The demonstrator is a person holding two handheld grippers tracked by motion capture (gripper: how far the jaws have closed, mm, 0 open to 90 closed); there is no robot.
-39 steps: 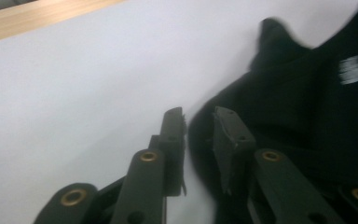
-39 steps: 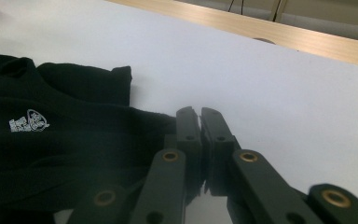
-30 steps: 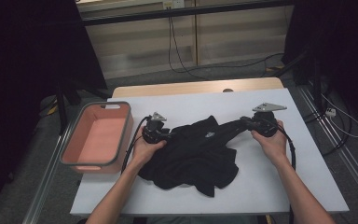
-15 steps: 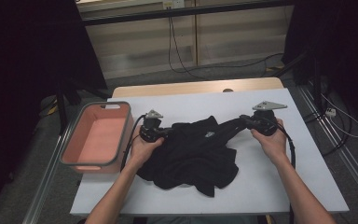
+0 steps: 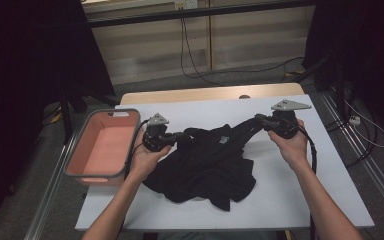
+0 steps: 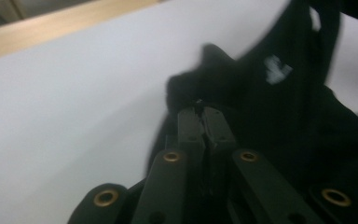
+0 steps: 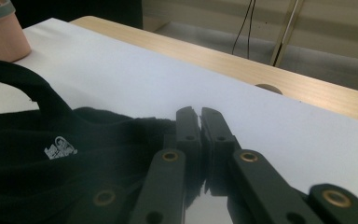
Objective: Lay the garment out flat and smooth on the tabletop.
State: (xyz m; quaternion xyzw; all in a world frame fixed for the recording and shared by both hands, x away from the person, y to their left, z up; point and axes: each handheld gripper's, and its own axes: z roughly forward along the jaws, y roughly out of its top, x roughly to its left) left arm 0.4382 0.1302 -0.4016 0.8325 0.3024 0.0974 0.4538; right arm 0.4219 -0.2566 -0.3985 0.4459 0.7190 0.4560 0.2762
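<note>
Your left gripper (image 5: 181, 135) and right gripper (image 5: 258, 118) each pinch a shoulder of the black shirt (image 5: 207, 165). It looks soft and limp, so expect sag; hold at the seams.

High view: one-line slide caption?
Both grippers, left and right, pinch a black garment beside a pink bin.

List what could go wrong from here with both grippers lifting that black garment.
1. The left gripper pinches only a thin edge of the black garment, so the cloth may slip out as it rises.
2. Most of the garment lies bunched on the white table cover; it may drag or come up twisted.
3. The pink bin sits close beside the left hand, which could knock it.
</note>
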